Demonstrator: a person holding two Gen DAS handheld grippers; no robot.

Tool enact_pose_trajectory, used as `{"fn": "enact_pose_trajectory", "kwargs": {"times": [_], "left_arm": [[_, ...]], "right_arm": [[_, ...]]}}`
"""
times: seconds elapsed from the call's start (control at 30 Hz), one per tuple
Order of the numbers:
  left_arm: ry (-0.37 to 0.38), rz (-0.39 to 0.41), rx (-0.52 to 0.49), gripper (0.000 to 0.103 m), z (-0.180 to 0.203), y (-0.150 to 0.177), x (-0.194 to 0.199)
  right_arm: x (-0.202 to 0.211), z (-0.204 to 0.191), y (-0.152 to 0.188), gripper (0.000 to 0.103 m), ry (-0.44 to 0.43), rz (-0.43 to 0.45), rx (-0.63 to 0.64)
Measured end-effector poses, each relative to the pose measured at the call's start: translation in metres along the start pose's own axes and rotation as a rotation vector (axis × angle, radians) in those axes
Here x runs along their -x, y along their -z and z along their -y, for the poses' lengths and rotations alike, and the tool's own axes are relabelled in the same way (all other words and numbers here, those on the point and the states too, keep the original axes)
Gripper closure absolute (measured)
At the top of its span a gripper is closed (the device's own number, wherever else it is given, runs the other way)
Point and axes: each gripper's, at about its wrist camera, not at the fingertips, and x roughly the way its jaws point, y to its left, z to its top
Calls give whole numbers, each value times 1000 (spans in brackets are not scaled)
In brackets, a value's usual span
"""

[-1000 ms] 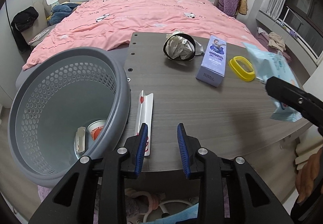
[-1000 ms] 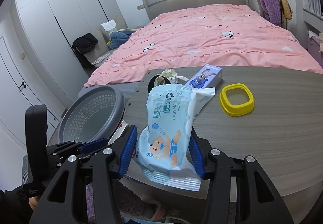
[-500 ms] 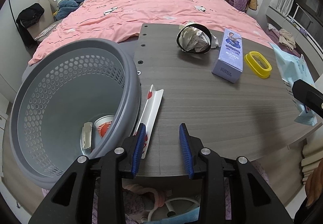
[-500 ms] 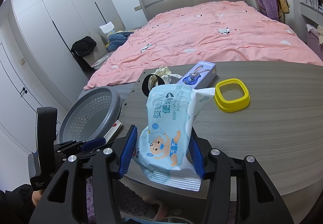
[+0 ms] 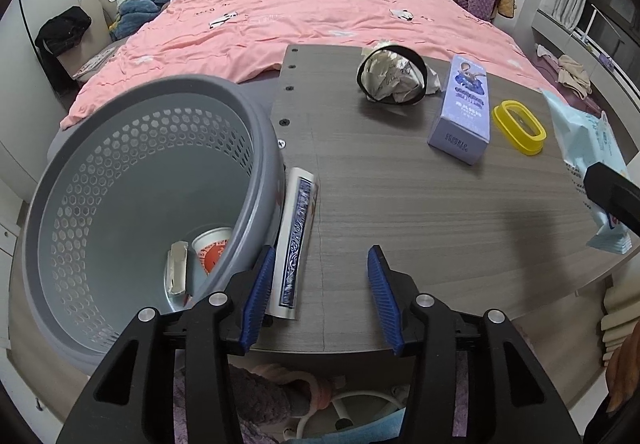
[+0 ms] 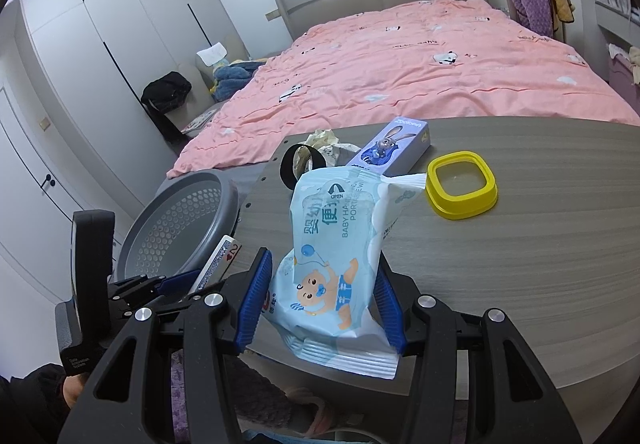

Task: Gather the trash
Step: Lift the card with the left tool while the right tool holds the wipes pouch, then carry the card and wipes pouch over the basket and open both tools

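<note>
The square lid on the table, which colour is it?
Yellow. The square lid shows best in the right wrist view.

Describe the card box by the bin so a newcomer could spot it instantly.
Find the grey table at the foot of the pink bed; at its left edge leans a perforated grey bin. Lying along that rim is the card box, the only slim white box with a blue patterned stripe, unlike the purple box farther right.

One basket (image 5: 132, 180), two boxes (image 5: 462, 110) (image 5: 295, 240), one wipes pack (image 6: 336, 260).
</note>
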Motion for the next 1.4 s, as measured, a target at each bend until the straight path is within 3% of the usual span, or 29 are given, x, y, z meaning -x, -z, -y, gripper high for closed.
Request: {"fn": "enact_pose_trajectory", "kwargs": {"times": [0.3,0.4,0.43,0.47,0.67,0.93,1.1,1.4], "left_arm": [[28,8,8,57,3,-6,-10],[16,14,3,74,5,-9,-13],[18,13,1,85,6,-10,-13],[23,12,1,88,7,-11,-14],[42,30,5,97,9,-13,-5],[58,144,64,97,-23,-29,34],[-11,195,111,97,-60,-37,50],[-157,190,216,97,-136,-35,48]], "right_arm": [[-1,0,1,54,1,2,-2],[-1,1,1,54,4,4,-3],[-1,1,1,54,5,5,-3],[-1,2,1,54,8,6,-3],[-3,-2,0,54,15,0,10],[-24,-37,-14,54,-23,-26,87],[-47,-75,-27,54,-83,-48,157],[-105,-145,-41,54,-187,-127,271]]}}
